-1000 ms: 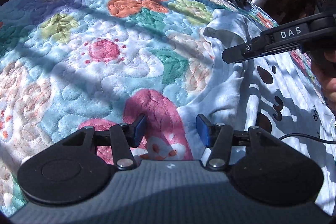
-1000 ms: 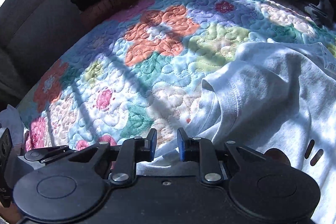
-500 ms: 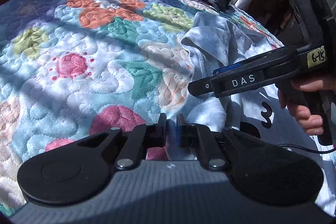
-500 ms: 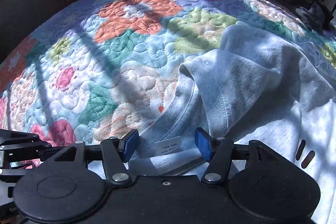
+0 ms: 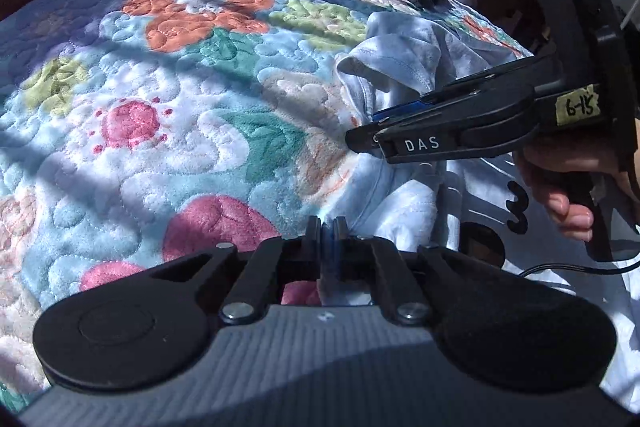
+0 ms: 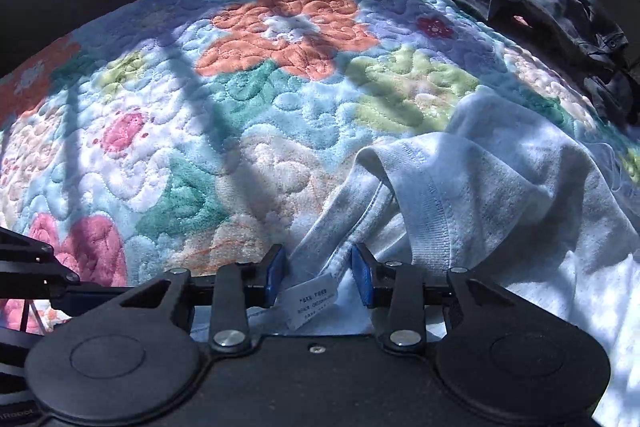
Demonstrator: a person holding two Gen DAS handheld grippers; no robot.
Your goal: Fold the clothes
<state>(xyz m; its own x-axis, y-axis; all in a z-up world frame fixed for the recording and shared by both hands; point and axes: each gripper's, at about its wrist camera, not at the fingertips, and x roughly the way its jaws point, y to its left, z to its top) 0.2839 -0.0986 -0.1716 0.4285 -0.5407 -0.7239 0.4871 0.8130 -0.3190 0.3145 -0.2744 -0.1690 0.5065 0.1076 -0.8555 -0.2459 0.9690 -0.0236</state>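
My left gripper (image 5: pixel 327 227) was pinched tight on the hem of the white cotton T-shirt (image 5: pixel 404 203) at 6 o'clock. My right gripper (image 6: pixel 318 277) had just been closing, jaws part open around the collar and its white care label (image 6: pixel 310 301), pads not yet pressing. Shirt lay rumpled on the flower-patterned quilted blanket (image 6: pixel 248 115), 3 o'clock side. Dark crumpled garment (image 6: pixel 560 27) sat far off at 1 o'clock. Step looked like gripping the neckline; next likely needs the right pinch finished before lifting.

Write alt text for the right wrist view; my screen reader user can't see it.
The right gripper, jaws apart, straddles the collar and label of a white T-shirt lying rumpled on a floral quilt. A dark garment lies at the quilt's far right.
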